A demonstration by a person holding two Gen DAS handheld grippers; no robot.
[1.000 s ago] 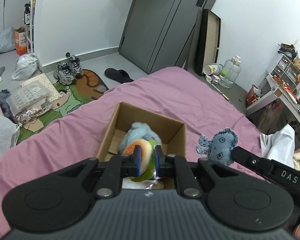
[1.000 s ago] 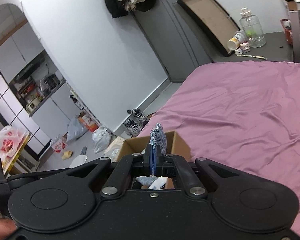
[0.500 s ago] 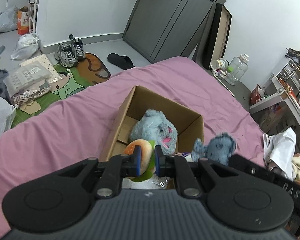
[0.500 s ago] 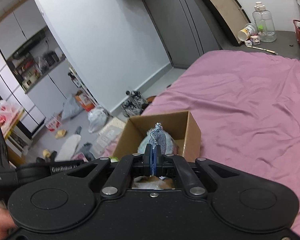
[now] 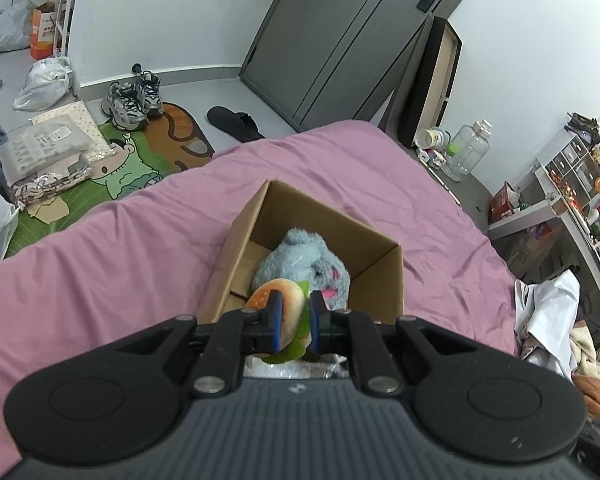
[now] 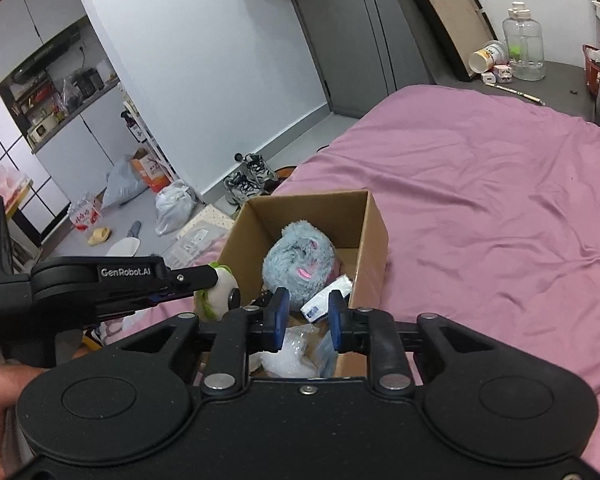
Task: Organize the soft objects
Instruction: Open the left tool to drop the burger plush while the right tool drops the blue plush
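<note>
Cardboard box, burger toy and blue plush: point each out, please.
cardboard box [image 6: 374, 240], right wrist view, on its right outer wall.
burger toy [image 5: 276, 294], left wrist view, on the bun top.
blue plush [image 6: 296, 258], right wrist view, on its furry middle.

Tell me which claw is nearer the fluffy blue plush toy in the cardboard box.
Right. The right claw hangs open just over the fluffy blue plush toy; the left claw, gripping a burger plush, sits at the box's edge.

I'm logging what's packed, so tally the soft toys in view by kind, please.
Fluffy blue-grey plush: 1, in the cardboard box.
Burger plush: 1, held in the left gripper.
Total: 2. A bluish scrap low in the box is too hidden to count.
</note>
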